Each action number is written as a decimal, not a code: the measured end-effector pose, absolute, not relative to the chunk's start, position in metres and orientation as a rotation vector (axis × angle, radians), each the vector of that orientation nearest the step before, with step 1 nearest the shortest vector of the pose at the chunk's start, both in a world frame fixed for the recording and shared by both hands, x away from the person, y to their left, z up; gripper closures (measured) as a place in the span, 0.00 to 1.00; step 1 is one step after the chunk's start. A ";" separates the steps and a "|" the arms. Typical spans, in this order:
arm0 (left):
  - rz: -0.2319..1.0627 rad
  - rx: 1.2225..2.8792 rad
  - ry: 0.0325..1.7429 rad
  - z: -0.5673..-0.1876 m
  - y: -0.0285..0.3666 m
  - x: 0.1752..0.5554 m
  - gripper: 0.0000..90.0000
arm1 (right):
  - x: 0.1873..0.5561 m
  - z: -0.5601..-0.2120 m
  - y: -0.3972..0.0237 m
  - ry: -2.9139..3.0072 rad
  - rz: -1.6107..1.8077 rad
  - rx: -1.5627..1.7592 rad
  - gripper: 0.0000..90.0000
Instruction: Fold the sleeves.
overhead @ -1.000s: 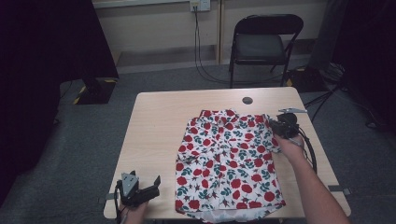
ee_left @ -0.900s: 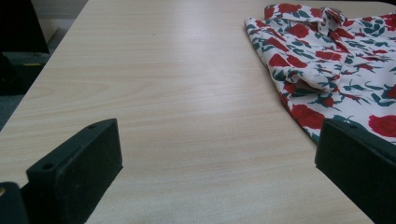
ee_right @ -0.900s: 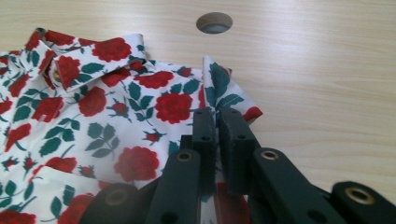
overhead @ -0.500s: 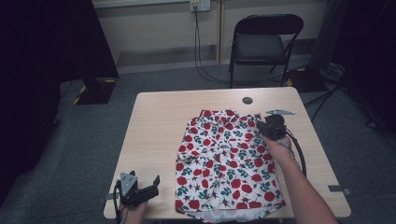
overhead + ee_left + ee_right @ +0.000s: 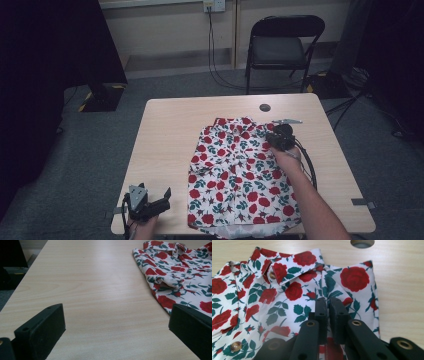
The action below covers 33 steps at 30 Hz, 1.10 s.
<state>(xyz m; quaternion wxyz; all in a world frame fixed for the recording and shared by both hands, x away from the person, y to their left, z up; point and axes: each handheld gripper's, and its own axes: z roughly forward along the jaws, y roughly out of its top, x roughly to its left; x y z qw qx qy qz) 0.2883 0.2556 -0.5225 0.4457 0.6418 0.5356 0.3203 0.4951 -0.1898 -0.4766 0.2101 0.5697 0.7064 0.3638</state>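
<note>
The right gripper (image 5: 328, 302) is pinching a shirt (image 5: 235, 175) fold near the collar; a thin grip risks slipping and undoing it.

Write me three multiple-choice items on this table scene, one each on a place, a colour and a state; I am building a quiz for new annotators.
1. Where does the white short-sleeved shirt with red roses lie on the pale wooden table?
A. right half
B. far left corner
C. hanging off the far edge

2. What colour are the leaves printed on the shirt?
A. yellow
B. green
C. blue

3. How do the jaws of the right claw stand?
A. wide apart
B. closed together over the cloth
C. gripping a cup

Answers:
1 A, the high view shows it right of centre.
2 B, green leaves surround the roses.
3 B, the right gripper view shows the jaws nearly meeting.
</note>
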 end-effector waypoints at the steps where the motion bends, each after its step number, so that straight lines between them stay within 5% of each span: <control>1: 0.793 1.590 1.327 -0.522 0.256 0.288 0.00 | 0.495 -0.477 -0.190 1.964 1.011 1.584 0.95; 6: 0.790 1.593 1.321 -0.522 0.256 0.288 0.00 | 0.495 -0.484 -0.179 1.998 1.004 1.608 0.86; 13: 0.796 1.609 1.318 -0.522 0.255 0.289 0.00 | 0.483 -0.471 -0.191 2.008 1.191 1.538 0.40; 19: 0.797 1.608 1.319 -0.522 0.254 0.289 0.00 | 0.474 -0.472 -0.224 1.918 0.997 1.539 0.16; 25: 0.800 1.601 1.319 -0.522 0.254 0.288 0.00 | 0.465 -0.493 -0.249 1.929 0.889 1.587 0.05; 33: 0.809 1.598 1.323 -0.522 0.254 0.288 0.00 | 0.456 -0.518 -0.257 2.005 0.789 1.527 0.03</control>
